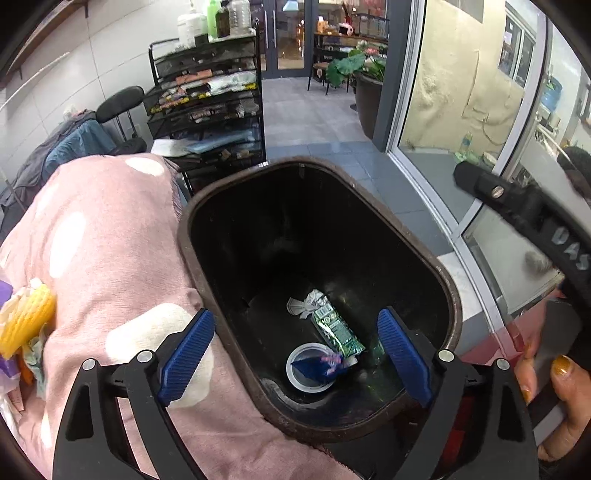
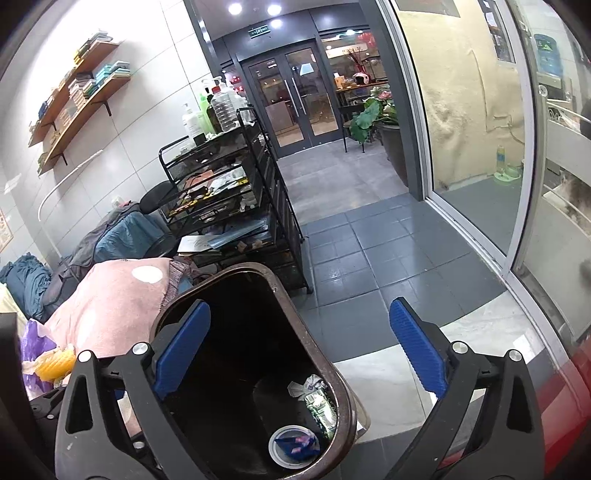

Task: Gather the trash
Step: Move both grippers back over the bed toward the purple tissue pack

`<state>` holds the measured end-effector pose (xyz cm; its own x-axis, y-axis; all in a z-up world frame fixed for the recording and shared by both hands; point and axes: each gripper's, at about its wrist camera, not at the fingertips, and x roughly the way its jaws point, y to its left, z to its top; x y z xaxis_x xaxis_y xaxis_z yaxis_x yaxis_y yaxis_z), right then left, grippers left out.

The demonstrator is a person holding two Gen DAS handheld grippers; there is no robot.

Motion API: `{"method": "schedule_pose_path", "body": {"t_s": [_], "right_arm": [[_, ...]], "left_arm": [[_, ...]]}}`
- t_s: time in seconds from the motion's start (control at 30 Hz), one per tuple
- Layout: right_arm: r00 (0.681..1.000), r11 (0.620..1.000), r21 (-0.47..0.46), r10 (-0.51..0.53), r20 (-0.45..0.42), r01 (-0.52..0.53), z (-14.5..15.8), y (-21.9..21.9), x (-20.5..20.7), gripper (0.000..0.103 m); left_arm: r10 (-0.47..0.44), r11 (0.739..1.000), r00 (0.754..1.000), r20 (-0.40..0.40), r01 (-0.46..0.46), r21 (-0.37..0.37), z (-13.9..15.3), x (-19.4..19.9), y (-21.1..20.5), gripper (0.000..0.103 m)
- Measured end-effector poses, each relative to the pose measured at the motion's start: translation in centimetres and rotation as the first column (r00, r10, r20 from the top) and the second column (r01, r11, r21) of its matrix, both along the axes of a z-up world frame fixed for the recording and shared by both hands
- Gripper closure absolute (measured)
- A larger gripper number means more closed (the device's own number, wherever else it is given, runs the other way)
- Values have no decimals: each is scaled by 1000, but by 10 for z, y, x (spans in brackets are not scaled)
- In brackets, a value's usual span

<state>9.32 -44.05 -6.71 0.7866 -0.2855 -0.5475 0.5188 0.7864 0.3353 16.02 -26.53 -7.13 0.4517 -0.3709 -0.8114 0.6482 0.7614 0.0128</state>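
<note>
Hovering over bin (image 1: 448,295), both grippers, left (image 1: 295,347) and right (image 2: 295,354), gaped empty. Wrapper (image 1: 338,330) at 6 o'clock looked light, crinkly; pinch its middle.

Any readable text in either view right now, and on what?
"DAS": raised letters on the right gripper's black body, cut off at the frame edge.
Green packet in the bin: print too small to read.
Crumpled wrapper: unreadable.
Green sign over the glass doors: blurred.

The dark trash bin (image 1: 448,295) stands open. At its bottom lie a green wrapper (image 1: 338,330), crumpled paper (image 1: 306,304) and a white cup (image 1: 308,365).
</note>
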Motion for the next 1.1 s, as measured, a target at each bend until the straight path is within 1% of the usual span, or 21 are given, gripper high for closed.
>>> {"method": "schedule_pose_path", "body": {"t_s": [0.13, 0.27, 0.4, 0.47, 0.6, 0.73, 0.87, 1.03, 1.1], "right_arm": [[1000, 1000, 10, 15, -6, -15, -3, 3, 4, 6], [999, 998, 29, 51, -14, -51, -8, 9, 10, 6], [995, 994, 37, 101, -21, -100, -10, 22, 18, 6], [992, 991, 43, 126, -19, -125, -10, 29, 22, 6], [983, 983, 45, 182, -20, -181, -10, 47, 30, 6], [971, 970, 43, 240, -21, -239, -7, 68, 36, 6], [951, 951, 32, 307, -19, -307, -2, 92, 43, 6], [916, 916, 16, 401, -12, -401, 7, 128, 51, 6], [895, 895, 10, 446, -12, -446, 9, 146, 55, 6]], "left_arm": [[8, 1000, 997, 79, -6, -23, 16, -12, 13, 10], [22, 997, 986, 166, -10, -74, 34, -30, 34, 7], [46, 994, 974, 224, -22, -110, 45, -40, 54, 5], [62, 993, 967, 246, -34, -115, 48, -44, 63, 5], [118, 987, 958, 261, -85, -136, 48, -47, 83, 5], [187, 975, 955, 230, -152, -159, 46, -42, 108, 5], [258, 959, 942, 216, -221, -179, 46, -38, 137, 5], [348, 933, 904, 249, -309, -183, 48, -38, 178, 5], [382, 921, 887, 259, -345, -180, 48, -39, 196, 5]]}}
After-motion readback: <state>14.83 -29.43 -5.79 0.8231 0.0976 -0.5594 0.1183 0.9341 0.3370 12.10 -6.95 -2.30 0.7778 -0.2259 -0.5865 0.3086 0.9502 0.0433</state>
